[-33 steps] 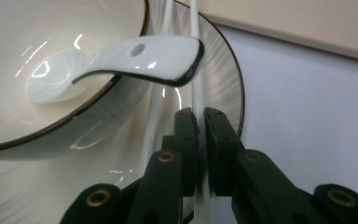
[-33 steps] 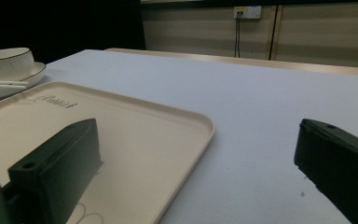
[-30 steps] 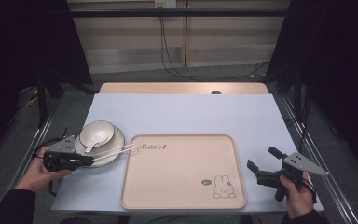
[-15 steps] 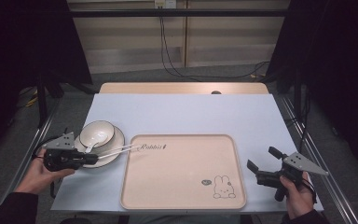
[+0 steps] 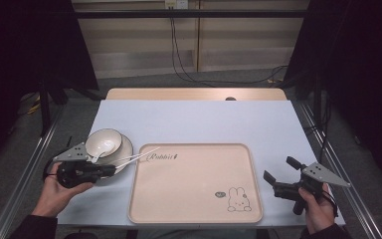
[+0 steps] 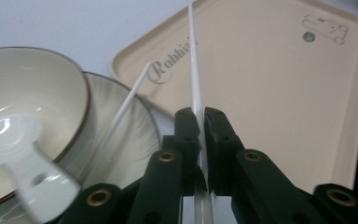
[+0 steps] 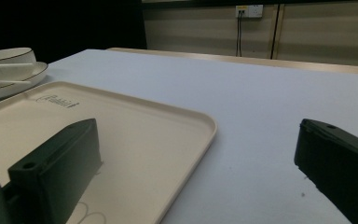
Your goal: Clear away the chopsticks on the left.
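Chopstick pinched in left gripper jaws, right gripper jaws wide, empty

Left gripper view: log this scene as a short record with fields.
left tongs: shut on one white chopstick, which points out over the tray
second chopstick: free, lying across the plate rim toward the tray corner
bowl: on the plate, white spoon inside
tray: beige, rabbit print, nothing on it
right tongs: open, holding nothing, right of the tray
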`<act>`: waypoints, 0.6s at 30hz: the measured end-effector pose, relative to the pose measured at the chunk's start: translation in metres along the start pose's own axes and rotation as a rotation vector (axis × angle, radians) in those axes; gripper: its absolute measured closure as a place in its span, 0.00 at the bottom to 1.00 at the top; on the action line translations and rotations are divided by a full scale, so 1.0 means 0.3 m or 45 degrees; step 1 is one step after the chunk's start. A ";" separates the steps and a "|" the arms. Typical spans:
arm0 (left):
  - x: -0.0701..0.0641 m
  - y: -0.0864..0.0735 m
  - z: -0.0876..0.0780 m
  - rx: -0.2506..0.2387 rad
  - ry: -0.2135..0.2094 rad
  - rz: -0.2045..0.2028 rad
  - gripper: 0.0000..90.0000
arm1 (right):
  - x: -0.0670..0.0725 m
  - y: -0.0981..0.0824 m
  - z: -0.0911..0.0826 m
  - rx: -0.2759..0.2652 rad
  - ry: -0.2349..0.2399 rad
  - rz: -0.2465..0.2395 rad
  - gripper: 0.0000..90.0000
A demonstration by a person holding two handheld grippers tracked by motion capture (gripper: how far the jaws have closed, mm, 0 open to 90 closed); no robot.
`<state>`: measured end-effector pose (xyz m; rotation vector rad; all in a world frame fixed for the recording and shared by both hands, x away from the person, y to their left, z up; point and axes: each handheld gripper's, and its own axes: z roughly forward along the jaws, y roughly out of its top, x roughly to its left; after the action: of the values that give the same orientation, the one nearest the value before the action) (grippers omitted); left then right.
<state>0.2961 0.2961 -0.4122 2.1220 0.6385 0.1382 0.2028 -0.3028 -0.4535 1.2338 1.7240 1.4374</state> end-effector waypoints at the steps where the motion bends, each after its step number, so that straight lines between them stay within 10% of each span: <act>1: -0.009 0.006 0.006 -0.005 -0.005 -0.004 0.94 | 0.001 0.000 0.000 -0.001 0.002 0.004 0.00; 7: -0.075 0.039 0.043 -0.027 0.001 -0.014 0.94 | 0.000 0.000 0.000 0.004 0.004 0.004 0.00; 18: -0.135 0.057 0.133 -0.076 0.127 -0.208 0.93 | -0.001 -0.001 0.001 0.013 0.008 -0.006 0.00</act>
<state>0.2810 0.2388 -0.4171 2.0060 0.8533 0.1711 0.2030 -0.3029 -0.4538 1.2311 1.7389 1.4333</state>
